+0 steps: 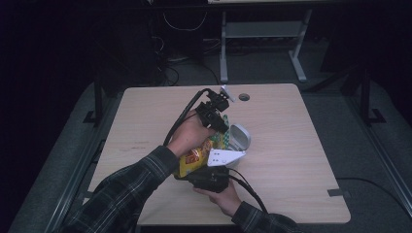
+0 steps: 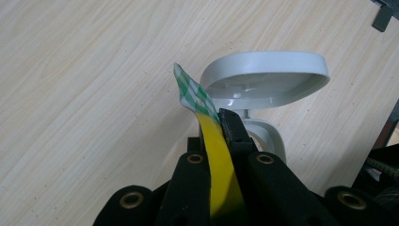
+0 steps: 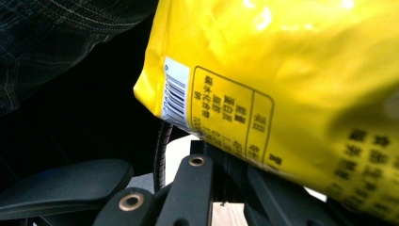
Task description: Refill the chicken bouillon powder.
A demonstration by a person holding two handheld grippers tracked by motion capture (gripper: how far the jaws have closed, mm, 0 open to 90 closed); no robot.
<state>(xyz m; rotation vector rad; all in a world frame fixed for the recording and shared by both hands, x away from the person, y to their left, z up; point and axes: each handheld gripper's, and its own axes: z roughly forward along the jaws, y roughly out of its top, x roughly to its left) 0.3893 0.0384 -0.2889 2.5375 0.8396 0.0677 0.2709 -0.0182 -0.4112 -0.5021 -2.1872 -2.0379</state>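
Between both tools (image 2: 221,127), yellow bag (image 3: 282,70).

A square, light wood worktop (image 1: 145,116) stands on a dark floor. A small white bin with its lid flipped up (image 1: 239,138) sits directly on it, just right of centre. A round cable hole (image 1: 244,97) lies near the far edge.

High view: dim, dark surround, lit table (image 1: 291,145) | gripper views: brighter | glare on blurred yellow bag (image 3: 282,70)
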